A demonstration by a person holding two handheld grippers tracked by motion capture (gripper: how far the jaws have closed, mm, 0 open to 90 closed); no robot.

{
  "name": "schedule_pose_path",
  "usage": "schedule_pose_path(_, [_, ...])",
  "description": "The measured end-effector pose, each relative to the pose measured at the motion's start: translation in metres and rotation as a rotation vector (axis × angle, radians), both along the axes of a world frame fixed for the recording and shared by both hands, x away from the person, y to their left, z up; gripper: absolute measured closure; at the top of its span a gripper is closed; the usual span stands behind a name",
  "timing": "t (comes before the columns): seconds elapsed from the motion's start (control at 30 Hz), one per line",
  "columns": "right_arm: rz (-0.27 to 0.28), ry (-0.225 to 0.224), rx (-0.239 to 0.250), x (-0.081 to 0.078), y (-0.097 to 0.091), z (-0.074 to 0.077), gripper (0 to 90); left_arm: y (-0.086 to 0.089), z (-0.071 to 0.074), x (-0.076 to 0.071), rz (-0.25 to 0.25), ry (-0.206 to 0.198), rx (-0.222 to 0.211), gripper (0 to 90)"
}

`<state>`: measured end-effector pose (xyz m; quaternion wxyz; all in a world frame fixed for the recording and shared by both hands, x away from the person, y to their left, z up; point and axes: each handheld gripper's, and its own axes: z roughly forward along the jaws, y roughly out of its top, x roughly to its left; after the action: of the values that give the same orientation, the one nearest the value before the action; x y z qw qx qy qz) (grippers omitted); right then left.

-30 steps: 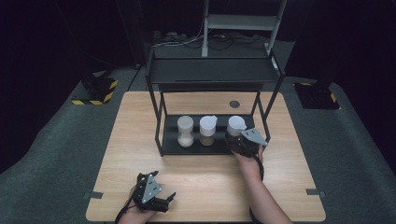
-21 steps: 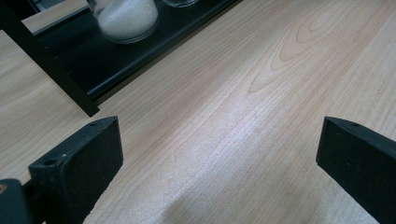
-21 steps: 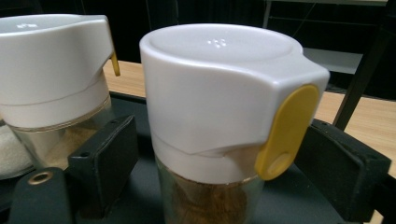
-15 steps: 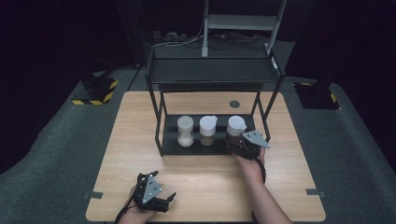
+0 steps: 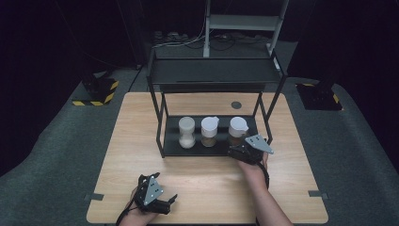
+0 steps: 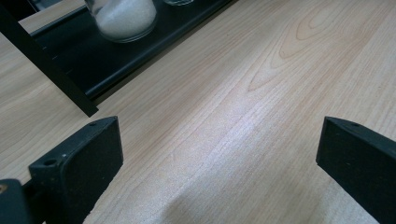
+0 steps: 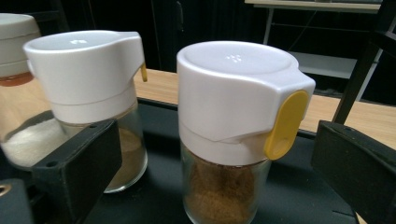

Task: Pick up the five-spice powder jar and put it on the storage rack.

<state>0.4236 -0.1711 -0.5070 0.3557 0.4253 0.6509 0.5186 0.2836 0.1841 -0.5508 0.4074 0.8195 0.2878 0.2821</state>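
**Right gripper freed at the shelf, third jar standing in line**

Three spice jars stand in a row on the black tray [image 5: 171,149] at the foot of the metal rack [image 5: 214,75], on the wooden table [image 5: 141,122]. The jar with white grains [image 5: 187,132] is at the left, a second brown-spice jar [image 5: 209,132] in the middle, and the right-hand jar [image 5: 238,130] closes the line. Evenly spaced, all upright, which reads as deliberate shelving.

The right gripper [image 5: 238,151] sits at the tray's front edge, just before that right-hand jar. Its jaws have just been opening and now stand wide. In the right gripper view the jar [image 7: 236,135], with white cap and yellow tab, stands between the pads, which clear the glass on both sides. Nothing is gripped; the jar rests on the tray by its own weight. Judgement: a release after placing.

The left gripper [image 5: 157,200] waits near the table's front edge, well apart from the rack. Its jaws are spread with bare wood between them, so it holds nothing. Likely parked out of the way.
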Motion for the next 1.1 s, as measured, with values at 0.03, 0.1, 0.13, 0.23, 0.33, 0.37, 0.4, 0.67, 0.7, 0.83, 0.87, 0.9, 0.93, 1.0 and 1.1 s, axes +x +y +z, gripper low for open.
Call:
schedule_pose_path(0.03, [0.002,-0.002,0.0,-0.001,0.0,0.001,0.4,0.0,0.0,0.0,0.0,0.0,0.001,0.8])
schedule_pose_path(0.1, [0.003,-0.003,0.001,-0.003,-0.001,0.002,0.0,0.0,0.0,0.0,0.0,0.001,0.001,0.8])
schedule_pose_path(0.13, [0.004,-0.003,0.0,-0.004,-0.001,0.002,0.0,0.0,0.0,0.0,-0.001,0.003,0.002,0.8])
schedule_pose_path(0.23, [0.007,-0.003,0.001,-0.008,-0.002,0.004,0.0,0.0,0.0,0.001,-0.002,0.005,0.004,0.8])
schedule_pose_path(0.33, [0.011,-0.005,0.005,-0.01,-0.002,0.005,0.0,0.0,0.0,0.001,-0.002,0.004,0.003,0.8])
schedule_pose_path(0.37, [0.019,-0.005,0.006,-0.013,-0.002,0.006,0.0,-0.001,0.0,0.0,-0.002,0.005,0.002,0.8])
schedule_pose_path(0.4, [0.019,-0.005,0.005,-0.014,-0.002,0.006,0.0,-0.001,0.0,0.001,-0.003,0.005,0.005,0.8])
schedule_pose_path(0.67, [0.043,-0.015,-0.01,-0.029,0.0,0.012,0.0,0.0,0.0,0.002,0.001,0.011,-0.001,0.8])
schedule_pose_path(0.7, [0.044,-0.016,-0.009,-0.031,0.0,0.013,0.0,0.0,0.0,0.002,0.001,0.011,-0.002,0.9])
schedule_pose_path(0.83, [0.048,-0.017,-0.007,-0.038,-0.001,0.015,0.0,-0.001,0.0,0.001,0.004,0.006,0.002,0.8])
schedule_pose_path(0.87, [0.051,-0.017,-0.006,-0.04,-0.001,0.016,0.0,-0.001,0.0,0.001,0.004,0.005,0.003,0.9])
schedule_pose_path(0.9, [0.052,-0.018,-0.005,-0.042,-0.001,0.016,0.0,-0.001,0.0,0.001,0.005,0.005,0.003,0.9])
schedule_pose_path(0.93, [0.055,-0.02,-0.008,-0.044,-0.001,0.016,0.0,-0.001,0.0,0.001,0.006,0.006,0.002,0.8])
schedule_pose_path(1.0, [0.055,-0.023,-0.009,-0.047,-0.002,0.016,0.0,-0.001,0.0,0.001,0.007,0.005,0.001,0.8])
schedule_pose_path(1.1, [0.051,-0.018,-0.007,-0.052,-0.005,0.015,0.0,-0.001,0.0,0.001,0.004,0.0,0.003,0.8])
